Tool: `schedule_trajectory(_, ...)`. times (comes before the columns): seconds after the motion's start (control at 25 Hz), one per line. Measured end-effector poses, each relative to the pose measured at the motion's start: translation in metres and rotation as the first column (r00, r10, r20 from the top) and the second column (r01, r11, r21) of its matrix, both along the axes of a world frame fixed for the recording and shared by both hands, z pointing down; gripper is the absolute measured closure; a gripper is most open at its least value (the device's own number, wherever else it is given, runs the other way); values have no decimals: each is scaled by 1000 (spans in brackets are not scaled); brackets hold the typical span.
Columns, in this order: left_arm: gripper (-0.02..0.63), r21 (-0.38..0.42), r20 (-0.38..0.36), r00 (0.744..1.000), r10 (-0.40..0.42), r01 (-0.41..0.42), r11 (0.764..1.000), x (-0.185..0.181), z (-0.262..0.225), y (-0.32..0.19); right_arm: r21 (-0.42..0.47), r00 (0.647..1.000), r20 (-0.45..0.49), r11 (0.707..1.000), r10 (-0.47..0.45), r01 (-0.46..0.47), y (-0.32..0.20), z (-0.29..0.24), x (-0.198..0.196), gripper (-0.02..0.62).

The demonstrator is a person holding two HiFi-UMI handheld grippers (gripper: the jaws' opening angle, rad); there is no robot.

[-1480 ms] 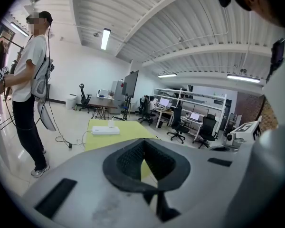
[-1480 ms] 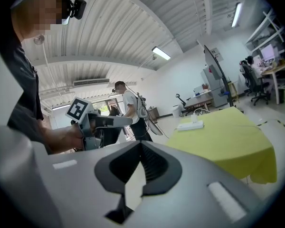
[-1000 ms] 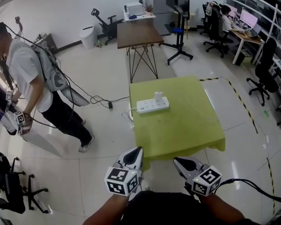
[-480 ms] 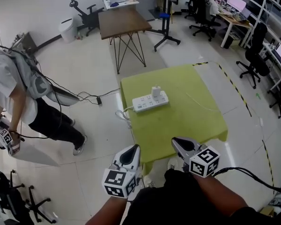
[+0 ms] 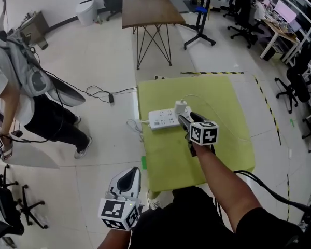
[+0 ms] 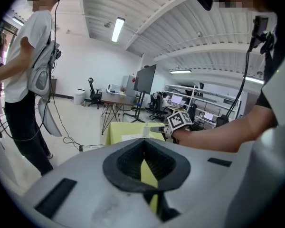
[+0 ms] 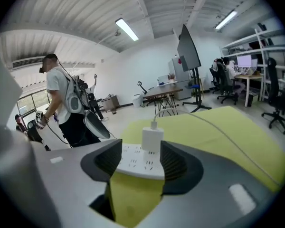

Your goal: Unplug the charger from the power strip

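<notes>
**A:** Status check. Where's the charger?

**B:** The charger (image 5: 182,106) sits upright in the power strip (image 5: 163,119), near the strip's right end. The strip lies flat on the green table (image 5: 197,160), toward the far-left part. A thin white cable (image 7: 218,127) runs from the charger's top and off across the cloth. So it's plugged in, not yet pulled.

**A:** Right tongs?

**B:** The right tongs (image 5: 185,121) are out over the table, pointed at the charger w/ jaws opening. In the right gripper view the charger (image 7: 152,138) is framed in the gap between the two jaws, but it's beyond the tips. Pads don't touch it and nothing is gripped.

**A:** Left tongs?

**B:** The left tongs (image 5: 130,176) are low, near the operator's body, off the table's near-left corner and well apart from the strip. The jaws are together and empty.

**A:** Progress est.?

**B:** Early, approach phase only. Done: the right tongs are lined up on the charger w/ the jaws parting. Left to do:
1. Advance until the pads bracket the charger body.
2. Close on it.
3. Pull it out of the socket.

Judgement: the strip isn't held down and may lift w/ the pull, so the left tongs could be needed to pin it.
</notes>
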State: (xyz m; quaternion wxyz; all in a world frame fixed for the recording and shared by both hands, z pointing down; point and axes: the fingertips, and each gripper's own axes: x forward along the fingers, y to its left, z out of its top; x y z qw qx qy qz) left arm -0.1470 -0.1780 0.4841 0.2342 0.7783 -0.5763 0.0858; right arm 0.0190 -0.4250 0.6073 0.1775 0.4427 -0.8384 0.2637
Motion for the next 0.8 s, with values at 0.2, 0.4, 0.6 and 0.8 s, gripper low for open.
schedule_trajectory(0.2,600,-37,18,994,-106,106,994,-21,5,-4,-30,998,-68,999,-16,13,-53,34,-17,304)
schedule_trajectory(0.4,600,-62,30,984,-177,179,982,-26,14,2,-64,993,-112,998,-36,29,-71,56,-17,288)
schedule_trajectory(0.6,600,-88,10,986,-166,166,982,-21,25,3,-28,989,-126,997,-75,72,-71,52,-28,324)
schedule_trajectory(0.8,600,-84,9,989,-149,149,985,-23,28,15,31,992,-112,998,-58,62,-62,38,-24,325)
